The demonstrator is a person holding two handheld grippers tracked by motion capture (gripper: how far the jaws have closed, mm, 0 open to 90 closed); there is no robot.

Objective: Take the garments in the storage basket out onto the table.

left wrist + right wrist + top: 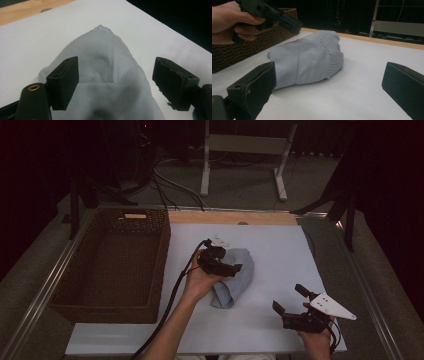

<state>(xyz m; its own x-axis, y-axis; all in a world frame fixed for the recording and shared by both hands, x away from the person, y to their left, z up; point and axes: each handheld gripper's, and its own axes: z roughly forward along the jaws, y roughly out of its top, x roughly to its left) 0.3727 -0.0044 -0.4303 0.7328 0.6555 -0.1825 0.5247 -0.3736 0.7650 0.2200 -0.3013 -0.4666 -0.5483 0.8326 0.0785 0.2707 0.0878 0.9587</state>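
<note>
A folded pale-blue cloth (234, 277) lies bunched near the middle of the white counter (280, 250), just right of an empty wicker basket (107, 265). The left gripper (231, 269) hovers over the cloth's left side, its fingers (63, 82) spread wide and straddling the fabric without yet pinching it; from its own view the cloth rises to a peak at the far end and a fold line crosses between the fingers. The right gripper (290, 301) waits at the near right of the counter, well apart from the cloth, fingers (253, 88) likewise spread and holding nothing.

The step in hand looks to be a grasp on the cloth, probably to lift it toward the basket. Done well, the left gripper would come straight down so both fingers bracket a thick fold rather than a single loose layer, then close firmly before any lift. Taking the bundle near its middle should keep it from unrolling. The right gripper could come in from the near right to catch the trailing end, so the cloth does not drag on the counter or snag on the basket's rim. A shallow bite risks the fabric slipping free
</note>
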